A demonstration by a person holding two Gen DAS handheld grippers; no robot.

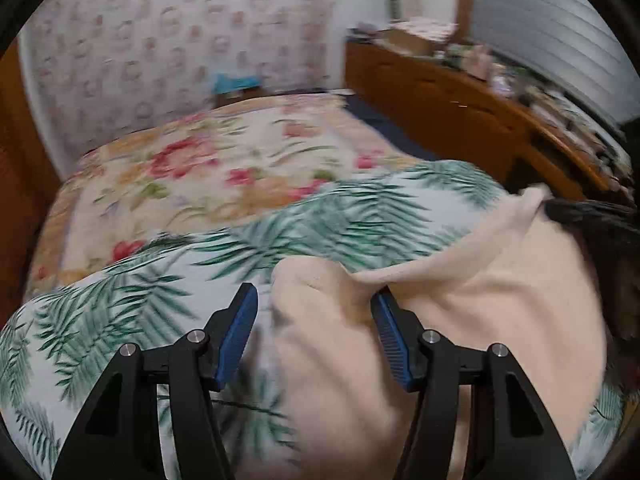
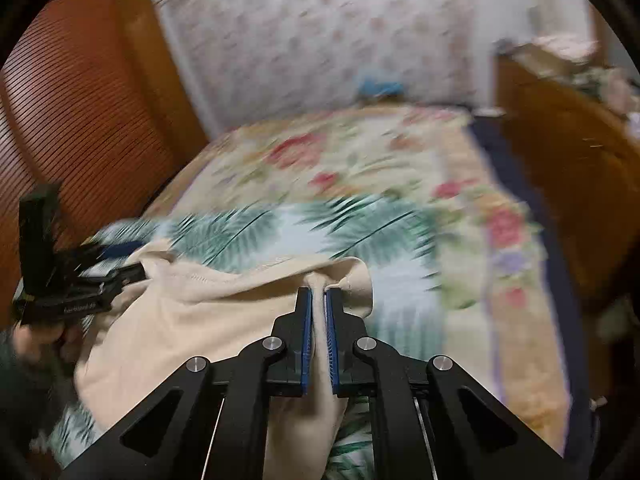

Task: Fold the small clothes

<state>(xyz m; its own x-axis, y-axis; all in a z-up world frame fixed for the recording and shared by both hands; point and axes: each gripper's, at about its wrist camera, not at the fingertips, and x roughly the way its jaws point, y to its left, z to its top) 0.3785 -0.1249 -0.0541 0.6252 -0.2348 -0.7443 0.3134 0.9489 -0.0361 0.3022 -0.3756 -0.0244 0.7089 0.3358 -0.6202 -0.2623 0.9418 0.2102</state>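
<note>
Over the bed, right hand-held gripper [image 2: 319,300] level, clenching cream garment [image 2: 192,320], left hand-held gripper [image 1: 314,304] released, fingers apart

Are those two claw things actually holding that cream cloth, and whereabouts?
The right gripper is shut on a bunched fold along the cream garment's upper edge. The left gripper is open, gripping nothing.
</note>
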